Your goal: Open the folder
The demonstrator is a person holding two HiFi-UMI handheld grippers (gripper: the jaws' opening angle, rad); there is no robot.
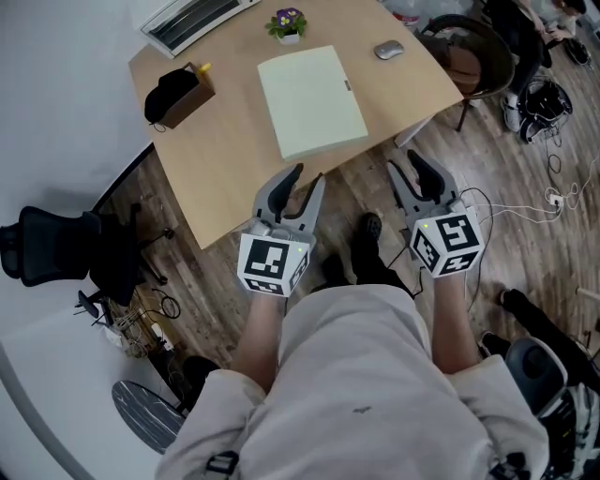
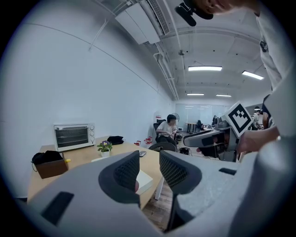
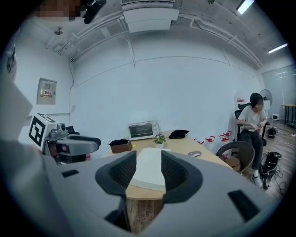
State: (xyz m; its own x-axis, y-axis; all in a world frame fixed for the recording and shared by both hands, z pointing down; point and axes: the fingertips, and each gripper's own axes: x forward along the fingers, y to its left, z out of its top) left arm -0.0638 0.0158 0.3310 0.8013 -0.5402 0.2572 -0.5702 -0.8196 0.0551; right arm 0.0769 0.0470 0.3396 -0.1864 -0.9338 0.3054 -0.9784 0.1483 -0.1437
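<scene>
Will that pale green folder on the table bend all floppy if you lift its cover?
Probably not: the folder lies flat with straight, thick edges, so it looks stiff. It may slide on the smooth table when nudged.

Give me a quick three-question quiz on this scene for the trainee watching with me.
1. True or false: the folder lies closed and flat on the table.
2. Which thing stands beyond the folder's far edge? A) potted plant B) mug C) laptop
3. Fill in: the left gripper and the right gripper both have their jaws ____, with nothing between them.

Key: 1 true; 2 A; 3 open.
</scene>
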